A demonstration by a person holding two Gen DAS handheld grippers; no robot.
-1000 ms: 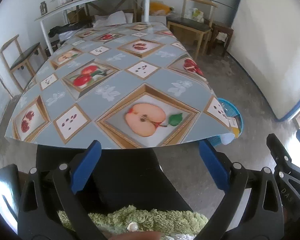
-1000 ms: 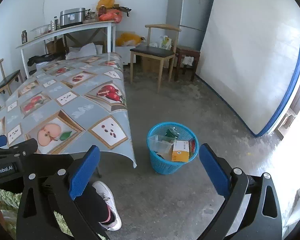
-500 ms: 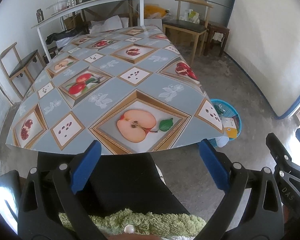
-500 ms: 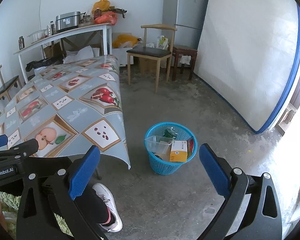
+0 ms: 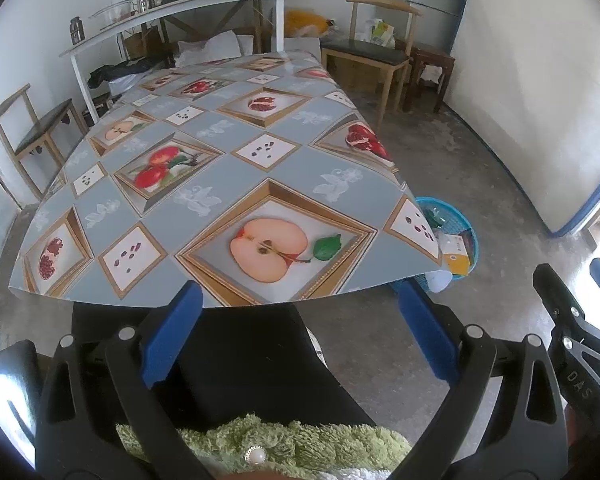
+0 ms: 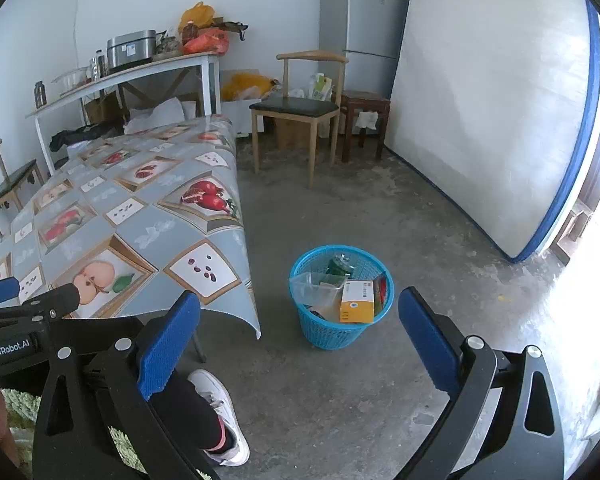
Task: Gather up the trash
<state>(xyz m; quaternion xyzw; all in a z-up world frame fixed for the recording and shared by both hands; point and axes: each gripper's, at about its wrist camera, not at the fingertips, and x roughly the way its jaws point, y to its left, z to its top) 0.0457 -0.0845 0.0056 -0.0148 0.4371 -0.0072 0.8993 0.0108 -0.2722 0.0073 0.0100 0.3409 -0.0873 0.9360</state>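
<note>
The left gripper is spread wide and holds nothing, hanging just short of the near edge of the worktop, over the person's dark trousers. The right gripper is likewise spread and empty, held above the bare concrete floor, with the person's white shoe below its left finger. Just beyond it, on the floor near the worktop's corner, stands the blue basket, and the trash sits inside: a clear plastic tub, a yellow-and-white carton, something green and a red wrapper. Outward from there, the fruit-patterned cloth on the worktop shows no loose litter, and none appears on the floor as far as the chair and the fridge. By this evidence the collecting looks finished or nearly so, though the fisheye edges are too distorted to rule out a small scrap, and the ground under the worktop is hidden. What may remain is one last look round, or carrying the basket off
</note>
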